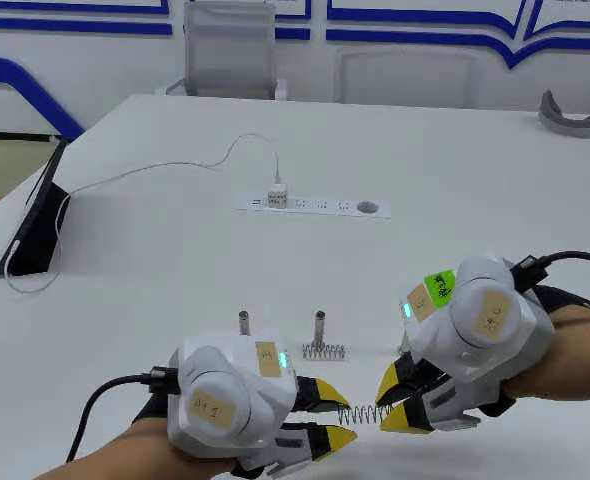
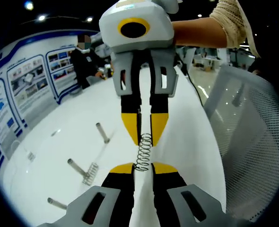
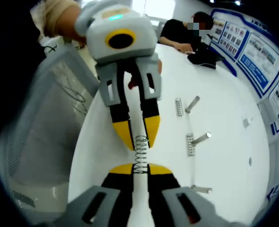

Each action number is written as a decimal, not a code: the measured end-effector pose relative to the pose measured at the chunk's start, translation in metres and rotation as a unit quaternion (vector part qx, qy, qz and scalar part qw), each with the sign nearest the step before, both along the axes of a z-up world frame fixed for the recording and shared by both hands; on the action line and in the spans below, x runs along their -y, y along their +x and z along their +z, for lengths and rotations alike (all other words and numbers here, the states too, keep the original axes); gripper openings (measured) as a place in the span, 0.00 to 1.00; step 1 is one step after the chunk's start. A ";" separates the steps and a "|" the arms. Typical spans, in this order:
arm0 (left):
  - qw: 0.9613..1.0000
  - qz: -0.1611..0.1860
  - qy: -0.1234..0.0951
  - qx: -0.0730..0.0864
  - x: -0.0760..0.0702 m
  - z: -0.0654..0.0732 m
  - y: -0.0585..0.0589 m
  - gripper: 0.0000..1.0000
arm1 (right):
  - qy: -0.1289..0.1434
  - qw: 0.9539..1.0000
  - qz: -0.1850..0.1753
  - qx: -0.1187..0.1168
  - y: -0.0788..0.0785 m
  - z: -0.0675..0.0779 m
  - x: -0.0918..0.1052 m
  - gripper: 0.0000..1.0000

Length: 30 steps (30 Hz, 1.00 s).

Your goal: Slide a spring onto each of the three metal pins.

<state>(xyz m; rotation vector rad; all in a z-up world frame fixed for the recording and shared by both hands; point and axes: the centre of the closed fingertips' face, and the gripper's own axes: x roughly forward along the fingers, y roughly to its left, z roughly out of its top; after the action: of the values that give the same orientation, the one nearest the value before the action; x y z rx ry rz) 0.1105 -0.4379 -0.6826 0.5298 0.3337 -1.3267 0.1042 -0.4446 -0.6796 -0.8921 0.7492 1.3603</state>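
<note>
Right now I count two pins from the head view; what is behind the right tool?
The right tool covers that spot; the right gripper view shows a third pin nearby.

A wide white table (image 1: 175,250) runs from near to far under even, bright light. At its far edge stands a grey mesh-backed chair (image 1: 230,48), with a second pale mesh chair (image 1: 405,75) to its right. Both are set against a white wall with blue bands (image 1: 425,20). Mid-table lies a white power strip (image 1: 315,206) — its thin white cable (image 1: 155,172) trails left toward a black flat stand (image 1: 37,215). In the left gripper view, round ceiling lights (image 2: 41,18) shine above blue-framed poster boards (image 2: 16,85).
</note>
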 end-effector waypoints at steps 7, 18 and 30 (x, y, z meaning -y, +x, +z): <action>1.000 -0.004 0.005 0.000 0.001 -0.001 -0.001 0.11 | -0.006 1.000 0.009 0.006 -0.003 0.007 -0.001 0.12; 1.000 -0.004 0.007 -0.005 0.000 -0.002 -0.006 0.11 | 0.004 0.999 0.029 0.018 -0.010 0.027 -0.016 0.12; 1.000 -0.001 0.000 -0.002 0.002 0.003 -0.007 0.11 | 0.037 0.999 0.033 0.019 -0.012 0.041 -0.031 0.12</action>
<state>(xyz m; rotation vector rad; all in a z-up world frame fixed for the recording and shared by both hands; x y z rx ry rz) 0.1034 -0.4395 -0.6800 0.5283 0.3362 -1.3300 0.0923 -0.4132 -0.6384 -0.8883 0.6415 1.4155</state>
